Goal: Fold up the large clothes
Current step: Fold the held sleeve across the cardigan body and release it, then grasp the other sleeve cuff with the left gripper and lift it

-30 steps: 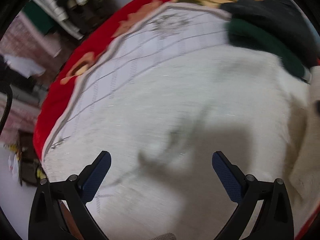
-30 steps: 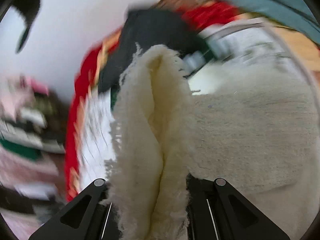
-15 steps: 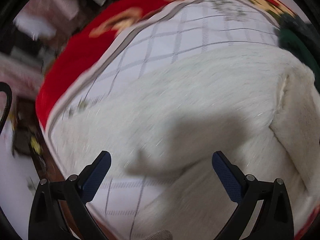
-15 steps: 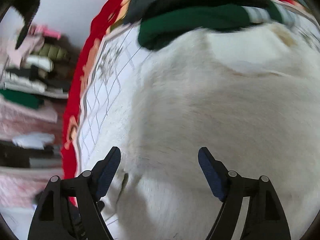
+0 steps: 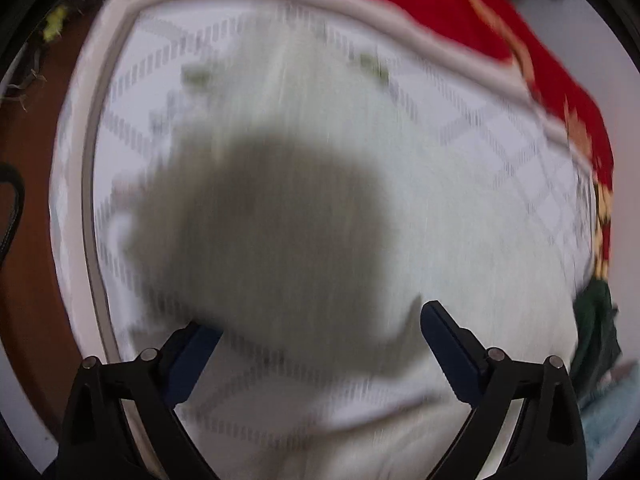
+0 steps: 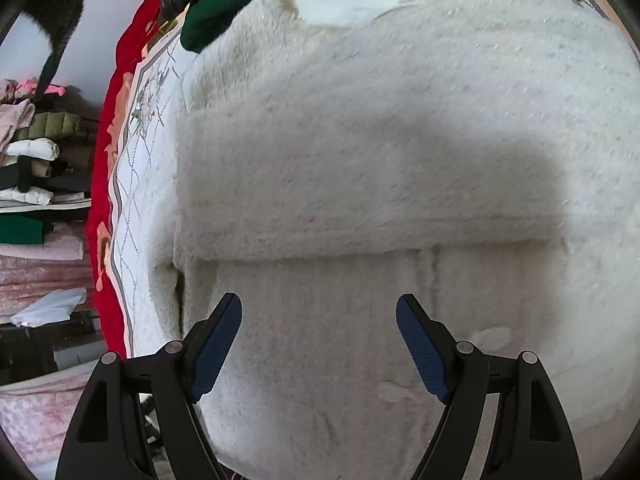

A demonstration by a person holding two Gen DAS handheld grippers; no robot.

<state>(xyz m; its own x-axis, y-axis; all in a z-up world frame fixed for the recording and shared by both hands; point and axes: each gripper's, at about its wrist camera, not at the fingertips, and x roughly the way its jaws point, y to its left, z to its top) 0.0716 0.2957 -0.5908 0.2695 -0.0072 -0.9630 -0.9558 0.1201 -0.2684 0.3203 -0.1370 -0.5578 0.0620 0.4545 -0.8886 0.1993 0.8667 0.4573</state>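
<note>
Fleece garment [image 6: 380, 160], cream-white, lies folded over itself on the checked bedspread [image 5: 500, 152], beside a dark green garment [image 6: 224, 8]. A second ago the right gripper [image 6: 319, 344] pinched the fleece; now it is spread wide and empty, as is the left gripper [image 5: 320, 348].

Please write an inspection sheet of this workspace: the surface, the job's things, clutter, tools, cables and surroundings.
Surface: white checked sheet with red border.
Job's things: cream fleece, one flap folded over it.
Clutter: green garment and a dark one at the fleece's far edge.
Tools: left tool open, empty; right tool open, empty, above the fleece.
Cables: black cable at left view's edge.
Surroundings: shelves of folded clothes.
</note>
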